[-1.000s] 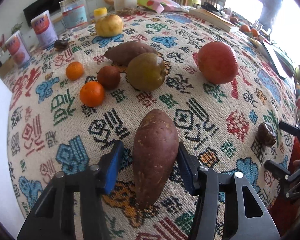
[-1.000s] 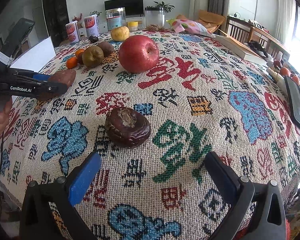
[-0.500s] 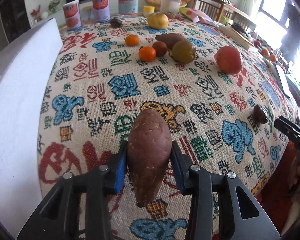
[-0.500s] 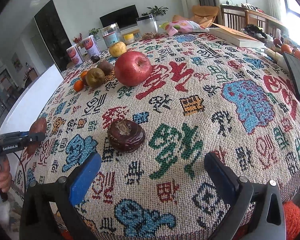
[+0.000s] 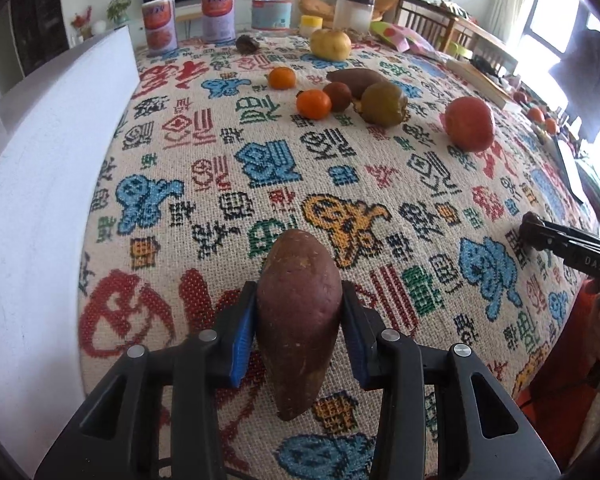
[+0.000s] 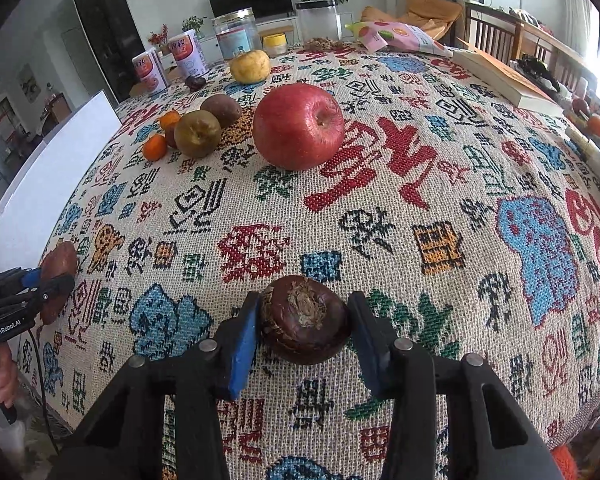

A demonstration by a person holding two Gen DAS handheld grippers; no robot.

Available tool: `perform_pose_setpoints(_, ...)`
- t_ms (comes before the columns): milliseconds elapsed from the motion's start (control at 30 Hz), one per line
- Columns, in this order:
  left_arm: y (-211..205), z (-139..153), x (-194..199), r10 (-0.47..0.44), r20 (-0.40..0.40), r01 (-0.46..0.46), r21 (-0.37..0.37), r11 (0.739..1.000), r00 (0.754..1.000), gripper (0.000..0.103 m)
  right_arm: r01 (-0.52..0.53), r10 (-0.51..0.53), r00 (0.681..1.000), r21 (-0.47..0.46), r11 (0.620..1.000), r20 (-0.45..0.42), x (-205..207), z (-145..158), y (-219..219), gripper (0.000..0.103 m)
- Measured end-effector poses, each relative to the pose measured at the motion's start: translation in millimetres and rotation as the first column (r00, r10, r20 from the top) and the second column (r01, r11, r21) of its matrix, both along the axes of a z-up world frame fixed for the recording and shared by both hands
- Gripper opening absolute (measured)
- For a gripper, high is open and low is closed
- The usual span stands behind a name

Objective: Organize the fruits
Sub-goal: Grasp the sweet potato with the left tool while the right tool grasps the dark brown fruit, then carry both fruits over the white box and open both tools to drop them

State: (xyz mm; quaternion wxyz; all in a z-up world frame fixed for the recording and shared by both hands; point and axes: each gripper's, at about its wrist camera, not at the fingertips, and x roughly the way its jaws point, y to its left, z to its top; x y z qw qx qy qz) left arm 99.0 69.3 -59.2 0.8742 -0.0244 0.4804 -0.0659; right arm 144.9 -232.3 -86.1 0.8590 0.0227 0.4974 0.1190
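Note:
A reddish-brown sweet potato (image 5: 300, 320) is held lengthwise above the patterned tablecloth (image 5: 260, 168), with my left gripper (image 5: 299, 294) shut on it near the table's left edge. A dark brown water chestnut (image 6: 305, 320) rests on the cloth between the blue pads of my right gripper (image 6: 305, 302), whose jaws are closing and touch both its sides. The right wrist view shows the left gripper (image 6: 48, 280) with the sweet potato (image 6: 60, 258) at the far left. A red apple (image 6: 299, 126) stands beyond the chestnut.
Further back lie a brownish-green pear (image 5: 383, 104), two oranges (image 5: 313, 104), a second sweet potato (image 5: 356, 80), a yellow fruit (image 5: 331, 44) and another chestnut (image 5: 246, 45). Cans (image 5: 159, 26) and jars line the far edge. A white board (image 5: 40, 200) borders the left side.
My left gripper closed on the sweet potato and carried it toward the white board. My right gripper moved up to the water chestnut and closed from wide open onto it.

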Motion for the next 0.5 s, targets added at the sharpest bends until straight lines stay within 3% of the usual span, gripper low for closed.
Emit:
perform_pose_setpoints(100, 6.6, 11.0, -11.5, 0.027, 0.012, -0.026, -0.096, 0.995, 1.000, 0.040, 0.010, -0.008, 1.000, 0.080, 0.997, -0.026, -6.3, 3.4, -4.6, 0.044)
perform_pose_setpoints(200, 16.8, 37.8, -25.3, 0.055, 0.042, -0.044, -0.222, 0.974, 0.998, 0.040, -0.017, 0.025, 0.999, 0.189, 0.982, -0.043, -8.8, 16.8, -0.6, 0.044)
perform_pose_setpoints(300, 37.2, 78.5, -50.8, 0.114, 0.079, -0.079, -0.355, 0.932, 0.990, 0.040, -0.089, 0.099, 0.995, 0.235, 0.968, -0.032, -5.7, 40.6, 26.4, 0.044)
perform_pose_setpoints(400, 69.6, 119.6, -88.8, 0.190, 0.098, -0.122, -0.474, 0.872, 0.977, 0.040, -0.205, 0.213, 0.977, 0.282, 0.937, 0.003, -1.7, 72.9, 74.6, 0.044)
perform_pose_setpoints(500, 107.8, 151.8, -124.6, 0.301, 0.126, -0.200, -0.505, 0.839, 0.945, 0.040, -0.358, 0.360, 0.931, 0.325, 0.875, 0.056, -7.6, 108.1, 140.3, 0.044)
